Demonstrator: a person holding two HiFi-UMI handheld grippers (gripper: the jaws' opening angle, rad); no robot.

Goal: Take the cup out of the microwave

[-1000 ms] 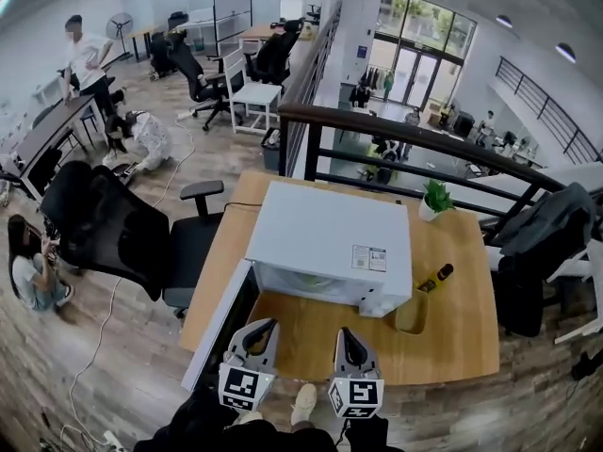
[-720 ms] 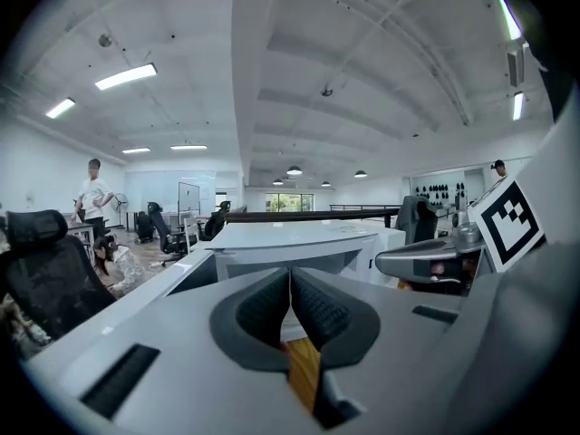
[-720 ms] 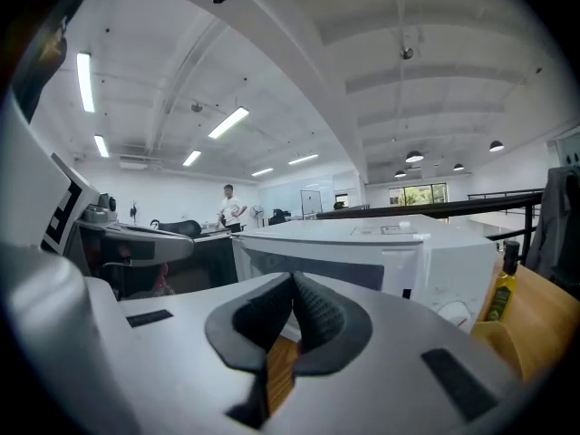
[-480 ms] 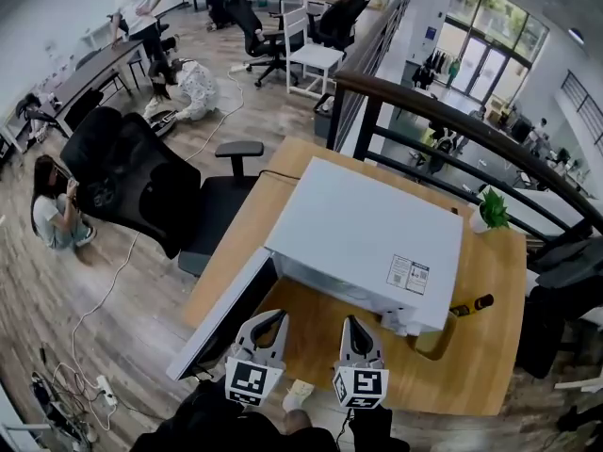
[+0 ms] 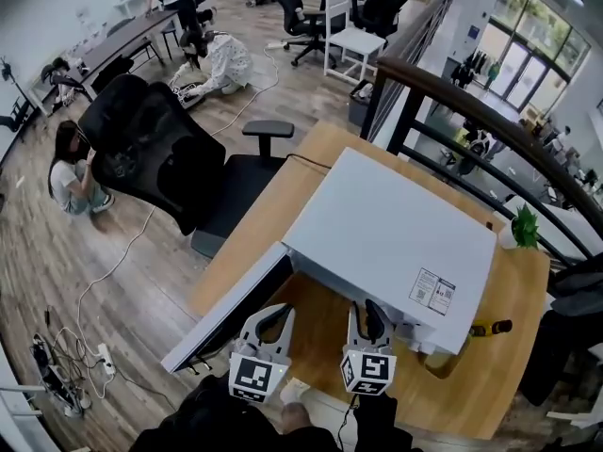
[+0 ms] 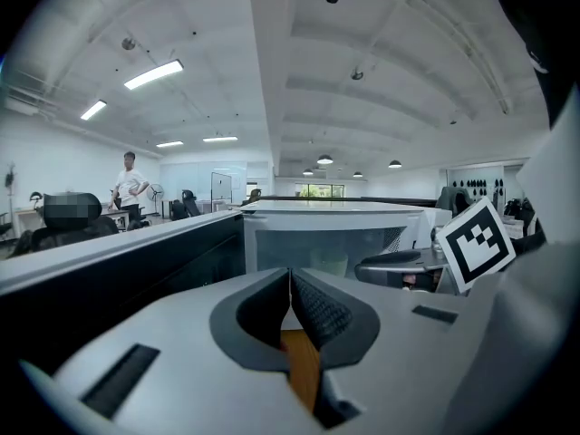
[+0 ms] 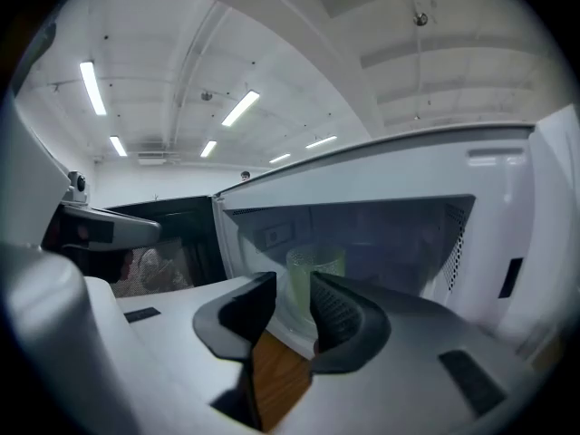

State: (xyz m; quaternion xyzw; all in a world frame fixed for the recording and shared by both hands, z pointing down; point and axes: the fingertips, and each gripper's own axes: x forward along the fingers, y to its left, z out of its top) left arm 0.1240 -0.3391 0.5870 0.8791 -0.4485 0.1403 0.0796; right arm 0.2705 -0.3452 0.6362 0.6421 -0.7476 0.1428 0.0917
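Door (image 5: 224,316) of the white microwave (image 5: 396,229) hung open at the left. Left gripper (image 6: 291,284) had its jaws pressed together, empty. Right gripper (image 7: 292,290) was opening its jaws (nothing between them), pointed at the pale green cup (image 7: 315,265) standing inside the microwave.

2 grey hand-held grippers (image 5: 276,311) (image 5: 368,307), black ribbed pads (image 6: 319,312), black-and-white marker cubes (image 5: 257,379)

— Condition of the right claw (image 7: 292,288)?
— Jaws were opening, gripping nothing. A pale green cup (image 7: 316,263) stood beyond them inside the open microwave (image 7: 507,179); wooden surface (image 7: 276,379) lay beneath.
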